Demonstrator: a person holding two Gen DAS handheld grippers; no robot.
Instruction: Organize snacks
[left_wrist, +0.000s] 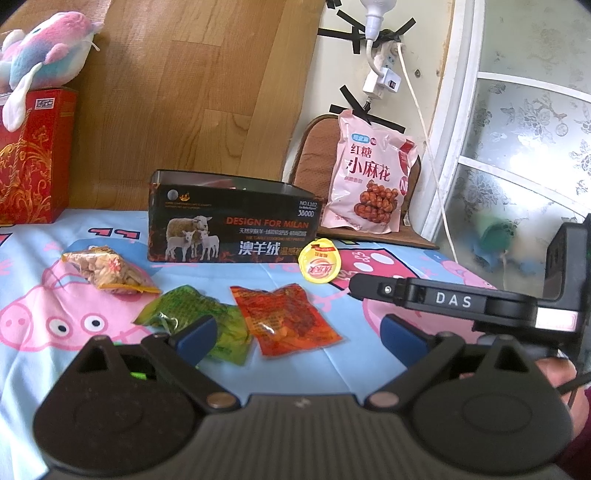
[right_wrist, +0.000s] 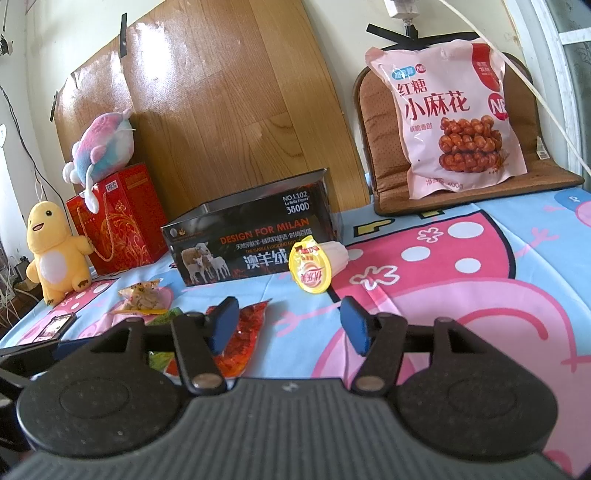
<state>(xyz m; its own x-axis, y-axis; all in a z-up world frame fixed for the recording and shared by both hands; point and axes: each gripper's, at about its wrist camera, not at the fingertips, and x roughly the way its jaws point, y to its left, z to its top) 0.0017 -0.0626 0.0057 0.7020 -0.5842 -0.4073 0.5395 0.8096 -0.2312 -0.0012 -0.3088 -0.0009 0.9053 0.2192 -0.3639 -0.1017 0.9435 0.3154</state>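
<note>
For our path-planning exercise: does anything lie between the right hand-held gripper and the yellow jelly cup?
Nothing visible does. The right hand-held gripper stands open and empty, and only bare bedsheet separates it from the yellow jelly cup. The red snack packet lies off to its left, and the black tin box sits behind the cup.

Jelly cup (left_wrist: 319, 260) right of box (left_wrist: 231, 221); three packets (left_wrist: 236, 317) before box, on sheet (left_wrist: 55, 236).

You see a glossy black open-topped box (left_wrist: 231, 225) on matt printed cotton-like cloth (left_wrist: 33, 258), crinkly shiny plastic red snack packet (left_wrist: 284, 317), and smooth wood-grain board (left_wrist: 177, 92) behind.
</note>
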